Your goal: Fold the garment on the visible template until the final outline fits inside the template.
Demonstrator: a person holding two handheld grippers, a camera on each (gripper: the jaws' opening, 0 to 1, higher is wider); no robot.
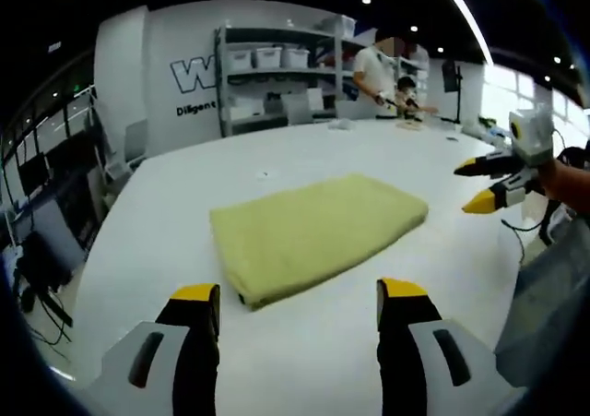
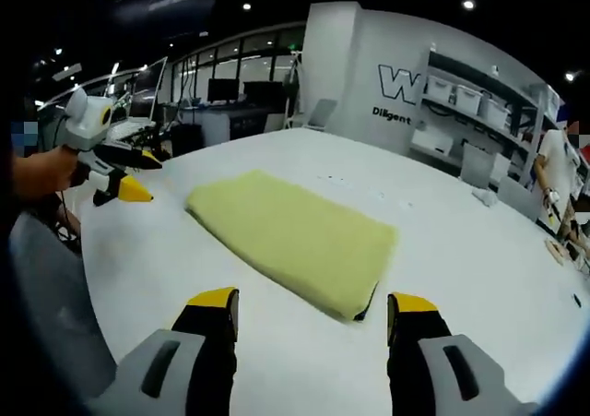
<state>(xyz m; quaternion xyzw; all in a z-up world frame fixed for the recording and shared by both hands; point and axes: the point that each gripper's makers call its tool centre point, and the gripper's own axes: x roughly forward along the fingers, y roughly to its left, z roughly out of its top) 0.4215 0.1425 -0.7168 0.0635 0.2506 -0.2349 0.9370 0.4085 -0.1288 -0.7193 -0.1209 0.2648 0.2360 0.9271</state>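
A yellow-green garment (image 1: pixel 318 233) lies folded into a thick rectangle on the white table (image 1: pixel 277 361); from the other side the garment (image 2: pixel 295 236) shows with its folded edge facing me. My left gripper (image 1: pixel 300 310) hovers open just short of its near edge, nothing between the jaws. My right gripper (image 2: pixel 313 319) also stands open before the garment's near corner. In the left gripper view the right gripper (image 1: pixel 486 185) hangs open above the table's right side. The left gripper (image 2: pixel 124 178) appears at the left of the right gripper view, held by a hand.
A person (image 1: pixel 378 79) stands at the table's far end near shelving (image 1: pixel 277 65) with white bins. Small items (image 1: pixel 410 121) lie on the far table. Office chairs and desks (image 2: pixel 221 112) stand beyond the table's edge. A grey sleeve (image 1: pixel 548 296) shows at right.
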